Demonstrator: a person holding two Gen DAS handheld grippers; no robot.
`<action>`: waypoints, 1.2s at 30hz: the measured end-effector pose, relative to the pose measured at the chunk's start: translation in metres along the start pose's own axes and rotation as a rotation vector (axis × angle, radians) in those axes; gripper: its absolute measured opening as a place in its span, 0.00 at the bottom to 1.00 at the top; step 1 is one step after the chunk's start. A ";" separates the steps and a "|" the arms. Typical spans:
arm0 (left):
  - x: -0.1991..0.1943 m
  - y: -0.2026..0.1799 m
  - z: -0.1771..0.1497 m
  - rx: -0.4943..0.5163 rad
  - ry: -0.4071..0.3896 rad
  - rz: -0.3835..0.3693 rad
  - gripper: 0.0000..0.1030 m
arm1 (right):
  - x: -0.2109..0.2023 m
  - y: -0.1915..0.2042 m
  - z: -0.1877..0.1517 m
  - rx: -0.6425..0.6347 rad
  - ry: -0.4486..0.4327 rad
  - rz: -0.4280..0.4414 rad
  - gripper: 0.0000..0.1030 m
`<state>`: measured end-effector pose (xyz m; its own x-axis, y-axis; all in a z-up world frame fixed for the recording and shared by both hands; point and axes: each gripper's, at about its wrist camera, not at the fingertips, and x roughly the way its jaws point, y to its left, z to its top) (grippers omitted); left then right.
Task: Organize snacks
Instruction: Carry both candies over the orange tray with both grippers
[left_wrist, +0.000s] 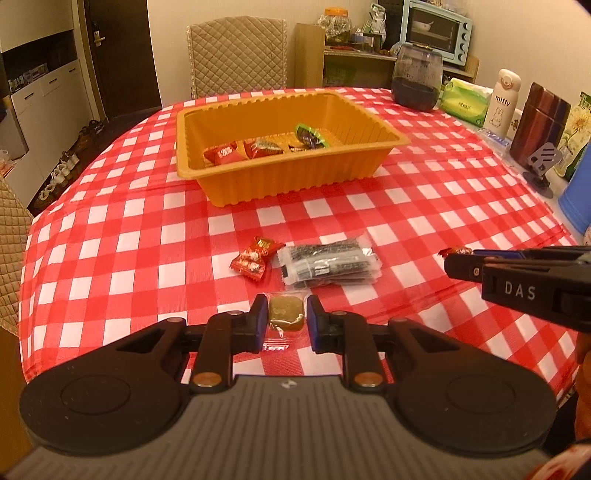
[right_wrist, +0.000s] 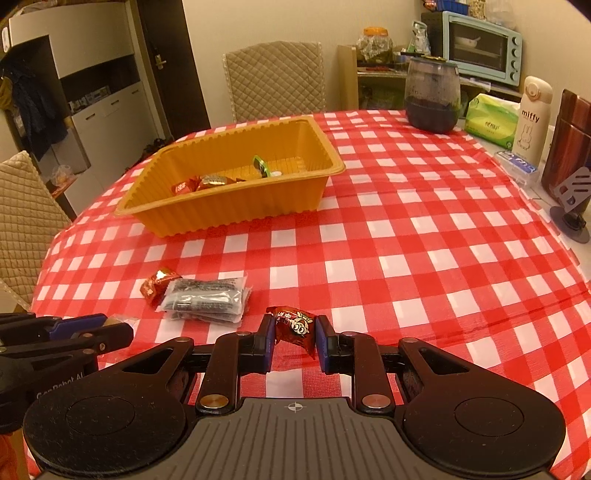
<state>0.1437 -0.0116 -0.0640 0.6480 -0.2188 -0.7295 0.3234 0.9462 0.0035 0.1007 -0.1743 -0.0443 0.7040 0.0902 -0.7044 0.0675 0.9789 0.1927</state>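
Left gripper (left_wrist: 286, 319): jaws pinching clear-wrapped brown candy (left_wrist: 285, 313) on desk (left_wrist: 424, 206). Right gripper (right_wrist: 294, 338): jaws pinching red candy (right_wrist: 295, 326). Orange tray (left_wrist: 258, 184) beyond, holding wrapped snacks. Black packet (left_wrist: 328, 264) and red sweets (left_wrist: 255, 258) between.

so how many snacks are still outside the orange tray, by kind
red-wrapped candy: 2, one loose on the cloth, one in the right claw
clear-wrapped green-brown sweet: 1, between the left claw fingers
black-and-clear packet: 1
total: 4
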 end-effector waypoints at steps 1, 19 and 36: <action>-0.001 -0.001 0.001 0.000 -0.003 0.000 0.19 | -0.001 0.000 0.000 0.001 -0.001 0.000 0.23; -0.004 0.005 0.040 -0.008 -0.055 -0.004 0.19 | -0.007 -0.002 0.024 -0.008 -0.018 0.013 0.23; 0.036 0.043 0.127 -0.016 -0.131 0.031 0.19 | 0.043 0.014 0.130 -0.082 -0.069 0.075 0.23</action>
<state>0.2685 -0.0095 -0.0035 0.7425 -0.2177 -0.6335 0.2916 0.9564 0.0132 0.2239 -0.1808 0.0164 0.7523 0.1537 -0.6406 -0.0435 0.9819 0.1844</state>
